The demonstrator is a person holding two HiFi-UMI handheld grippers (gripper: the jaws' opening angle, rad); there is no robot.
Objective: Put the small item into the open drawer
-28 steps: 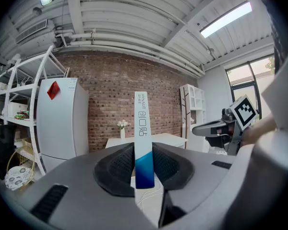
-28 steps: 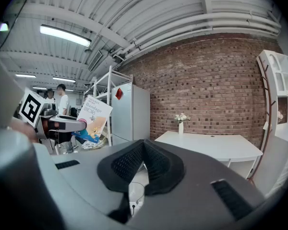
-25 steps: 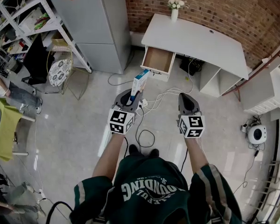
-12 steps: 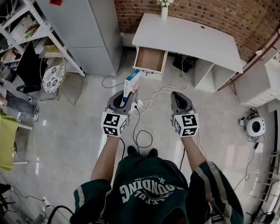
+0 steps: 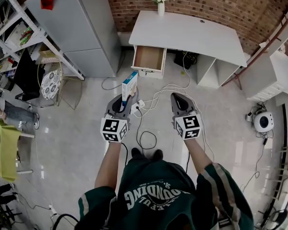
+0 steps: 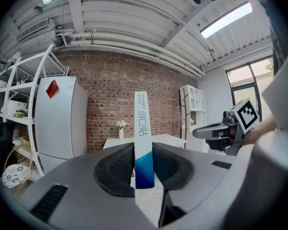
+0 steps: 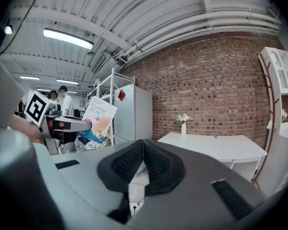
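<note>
The person stands out on the floor, well back from the white worktop, with a pair of tongs in each hand. The left tongs are clamped on the small box, a thin white carton with a blue lower end. The pads press on its two broad faces down at that blue end, so most of the box stands upright above the jaws. The right tongs are squeezed together with nothing between them, held level beside the left pair.

The open drawer is pulled out from under the worktop's left end and looks bare inside, though from this far I would not swear to it. The box is well apart from it, over the floor.

I judge the carton light and fairly stiff, but thin card dents under a hard pinch. Flat faces give the pads good purchase, and the low hold leaves a tall end free to swing or tip. A grip nearer its middle would be steadier.
</note>
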